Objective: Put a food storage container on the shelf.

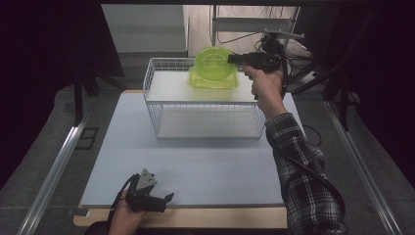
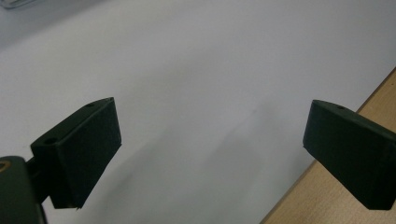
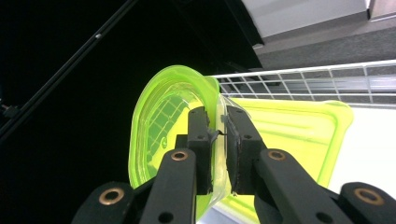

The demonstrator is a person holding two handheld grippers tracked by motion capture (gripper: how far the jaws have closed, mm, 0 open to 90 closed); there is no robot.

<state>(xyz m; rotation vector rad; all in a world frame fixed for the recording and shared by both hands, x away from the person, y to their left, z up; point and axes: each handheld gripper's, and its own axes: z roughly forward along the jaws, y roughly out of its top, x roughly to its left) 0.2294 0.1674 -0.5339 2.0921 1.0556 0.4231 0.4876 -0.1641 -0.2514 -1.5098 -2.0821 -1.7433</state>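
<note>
My right gripper (image 1: 231,58) is raised over the back of a white wire basket (image 1: 147,81) and is shut on the rim of a translucent green lid (image 1: 211,62), which it holds on edge. In the right gripper view the two pads pinch that lid (image 3: 159,121) at its edge, at the right gripper (image 3: 219,140). A matching green container (image 1: 214,82) sits just below the lid inside the basket, and it appears behind the jaws as the container (image 3: 289,130). My left gripper (image 1: 169,198) rests near the table's front edge, jaws wide open with nothing between them, as the left gripper view (image 2: 210,144) confirms.
The basket stands at the back middle of a pale table top (image 1: 195,161) with a wooden front edge (image 2: 303,205). A metal bracket and cables (image 1: 264,24) hang behind the basket. Dark curtains flank both sides.
</note>
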